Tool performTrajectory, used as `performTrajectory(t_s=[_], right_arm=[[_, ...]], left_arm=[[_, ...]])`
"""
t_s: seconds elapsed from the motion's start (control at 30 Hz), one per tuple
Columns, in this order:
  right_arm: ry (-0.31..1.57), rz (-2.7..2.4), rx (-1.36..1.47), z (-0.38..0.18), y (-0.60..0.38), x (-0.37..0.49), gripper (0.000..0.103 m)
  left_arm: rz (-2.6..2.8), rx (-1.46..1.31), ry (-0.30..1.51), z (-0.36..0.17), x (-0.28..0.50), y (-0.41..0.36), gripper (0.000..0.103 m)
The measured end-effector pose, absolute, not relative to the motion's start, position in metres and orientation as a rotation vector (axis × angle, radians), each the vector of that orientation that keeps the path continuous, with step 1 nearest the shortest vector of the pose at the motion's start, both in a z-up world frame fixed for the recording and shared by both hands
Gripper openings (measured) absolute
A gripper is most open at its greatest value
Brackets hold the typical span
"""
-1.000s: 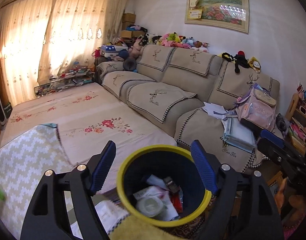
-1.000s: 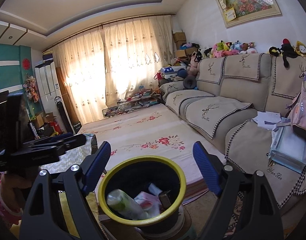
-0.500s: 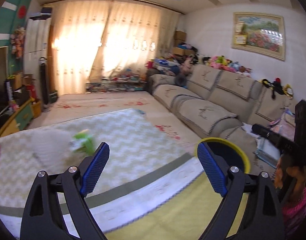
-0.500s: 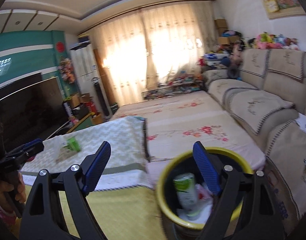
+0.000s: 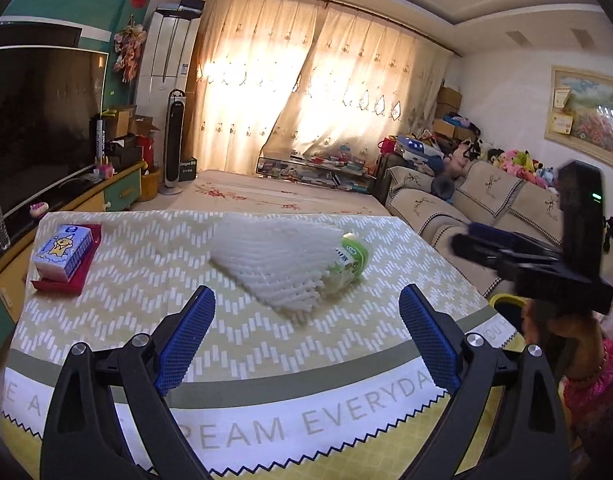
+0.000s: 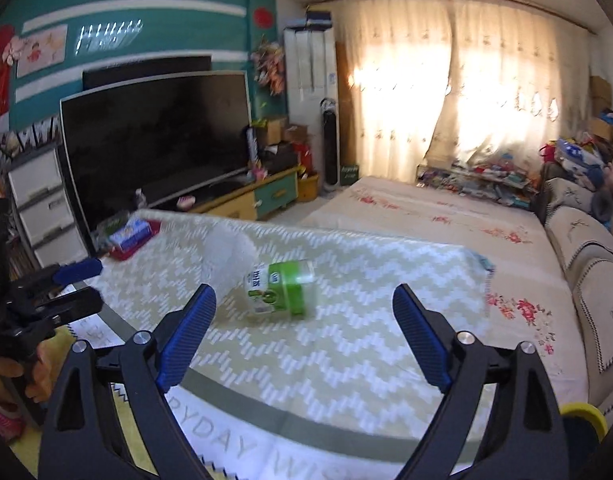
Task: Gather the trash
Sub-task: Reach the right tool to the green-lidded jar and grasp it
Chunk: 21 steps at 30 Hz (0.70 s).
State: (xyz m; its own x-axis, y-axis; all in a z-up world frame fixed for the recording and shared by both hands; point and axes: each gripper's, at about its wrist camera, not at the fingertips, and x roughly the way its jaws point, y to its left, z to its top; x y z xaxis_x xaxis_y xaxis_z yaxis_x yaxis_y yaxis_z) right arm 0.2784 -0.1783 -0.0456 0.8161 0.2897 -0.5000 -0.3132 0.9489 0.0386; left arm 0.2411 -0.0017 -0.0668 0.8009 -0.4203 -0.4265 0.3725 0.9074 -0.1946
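Observation:
A white foam net sleeve point(image 5: 274, 258) lies on the zigzag tablecloth point(image 5: 146, 300), with a green-labelled carton point(image 5: 348, 264) next to it. In the right wrist view the carton point(image 6: 284, 288) lies on its side and the blurred sleeve point(image 6: 226, 256) sits behind it. My left gripper point(image 5: 306, 336) is open and empty, just short of the sleeve. My right gripper point(image 6: 304, 336) is open and empty, just short of the carton. The yellow-rimmed bin point(image 5: 506, 304) shows at the table's right edge, and its rim point(image 6: 582, 412) shows at the lower right of the right wrist view.
A tissue pack on a red tray point(image 5: 64, 256) sits at the table's far left. A TV point(image 6: 154, 140) on a low cabinet stands left. A sofa point(image 5: 486, 208) runs along the right. A floral mat point(image 6: 446, 216) covers the floor beyond.
Both grippers swung left, away from the bin, and now face the table with the sleeve and carton. The bin has slid to the edge of both views.

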Motion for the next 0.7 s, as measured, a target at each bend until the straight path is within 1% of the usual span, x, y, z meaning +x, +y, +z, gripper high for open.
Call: performTrajectory(t_s=[0.1,0.27,0.57,0.63,0.67,0.7], right_arm=[[0.604,0.347,-0.063,-0.066,-0.161,0.31,0.087],[0.699,0.34,-0.158,-0.089,-0.132,0.347,0.087],[0.829,0.332,-0.163,-0.106,-0.12,0.393,0.087],[0.841,0.337,-0.165,-0.107,-0.118,0.395,0.07],[0.85,0.34,-0.158,-0.108,-0.117,0.396,0.068],[0.853,0.332,-0.153,-0.107,-0.117,0.395,0.068]], left_arm=[[-0.447,-0.124,0.504,-0.071,0.244,-0.005,0.092],[-0.426,-0.099,0.489,-0.072,0.241,-0.006,0.093],[-0.438,-0.085,0.5,-0.07,0.242,-0.014,0.094],[-0.444,-0.081,0.502,-0.071,0.242,-0.016,0.094],[-0.444,-0.078,0.502,-0.071,0.242,-0.016,0.094],[-0.445,-0.076,0.502,-0.071,0.242,-0.017,0.094]])
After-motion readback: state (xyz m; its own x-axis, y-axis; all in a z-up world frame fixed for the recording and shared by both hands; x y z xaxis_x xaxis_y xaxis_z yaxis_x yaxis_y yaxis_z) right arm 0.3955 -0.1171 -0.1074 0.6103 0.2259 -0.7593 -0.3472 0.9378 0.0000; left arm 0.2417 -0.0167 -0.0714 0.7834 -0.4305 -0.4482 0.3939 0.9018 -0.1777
